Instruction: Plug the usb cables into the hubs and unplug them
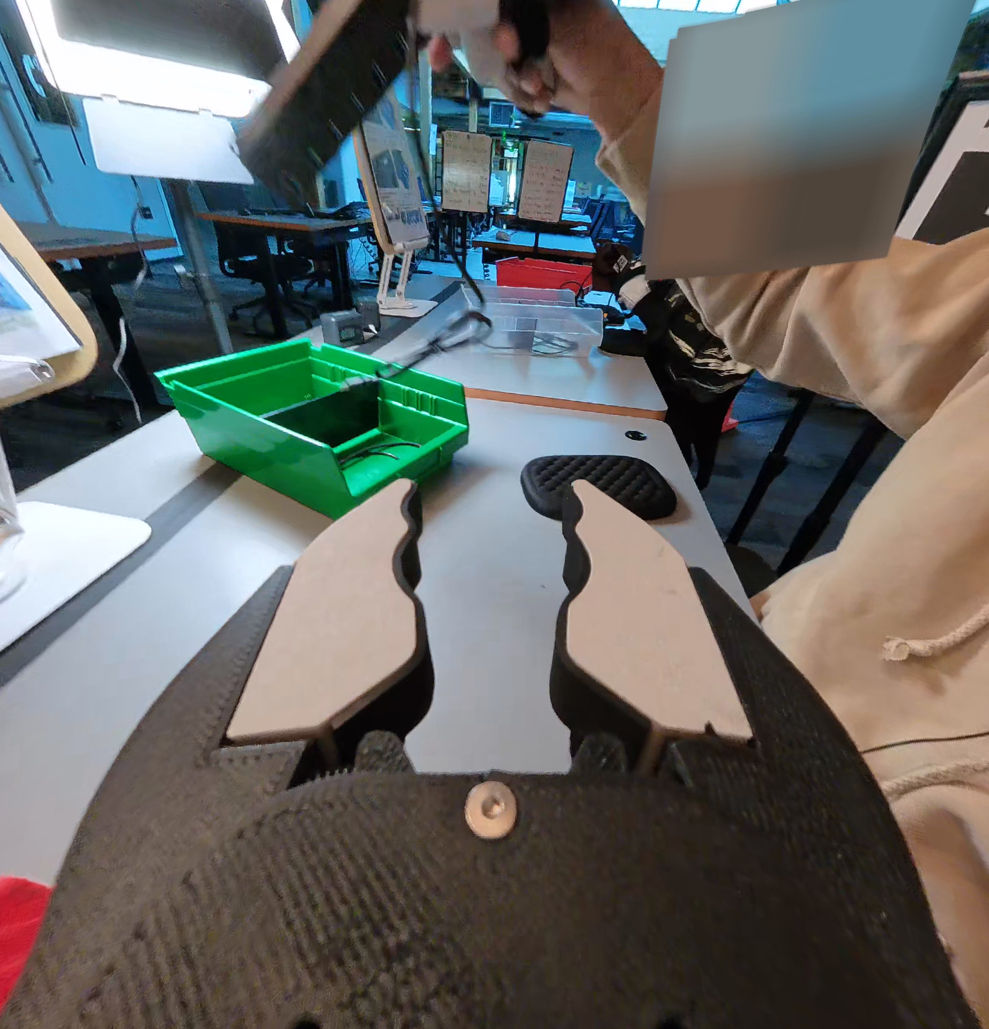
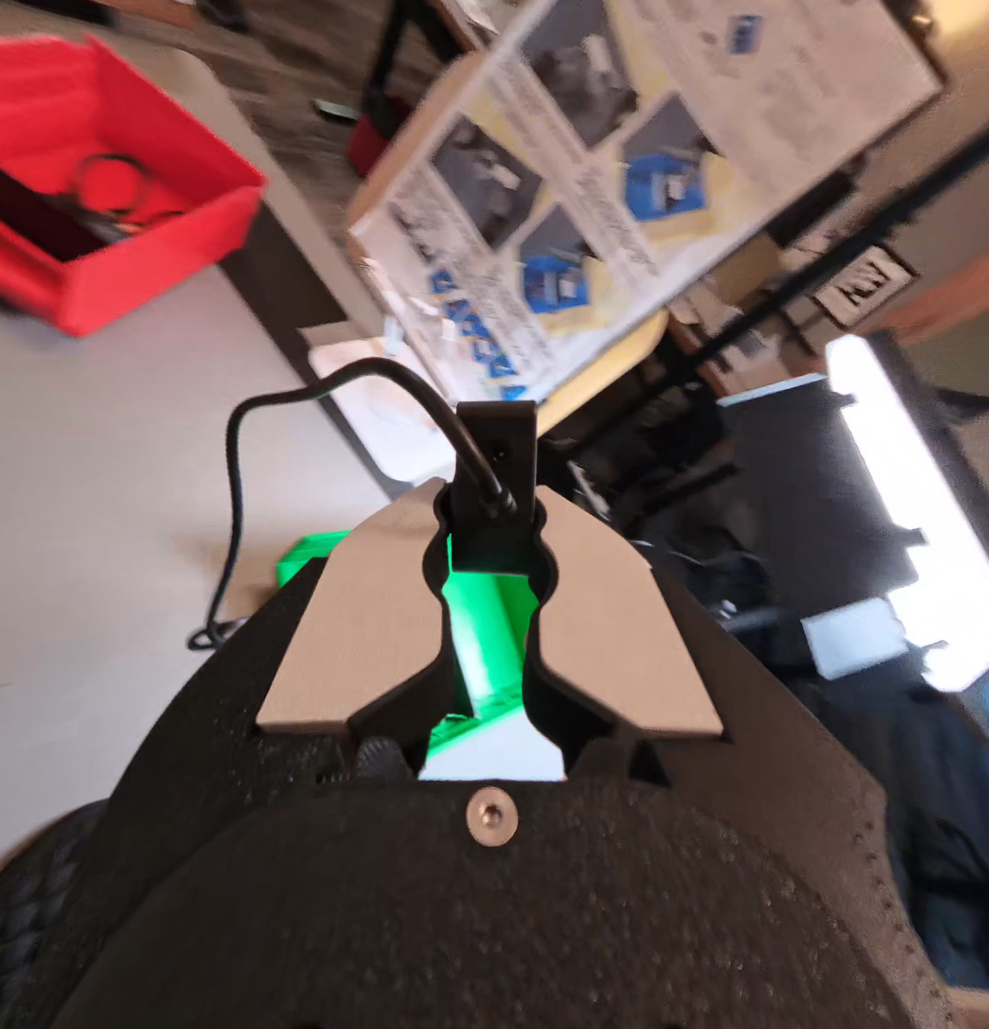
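Hub, matte black, boxy, clamped at the tips of the right gripper, held in air; thin black cable loops from it. Left gripper spread, empty, above the smooth grey worktop. Glossy green bin near the far edge, knurled black pad beside it.

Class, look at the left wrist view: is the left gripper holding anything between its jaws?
No, the left gripper is open and only the bare grey table shows between its jaws.
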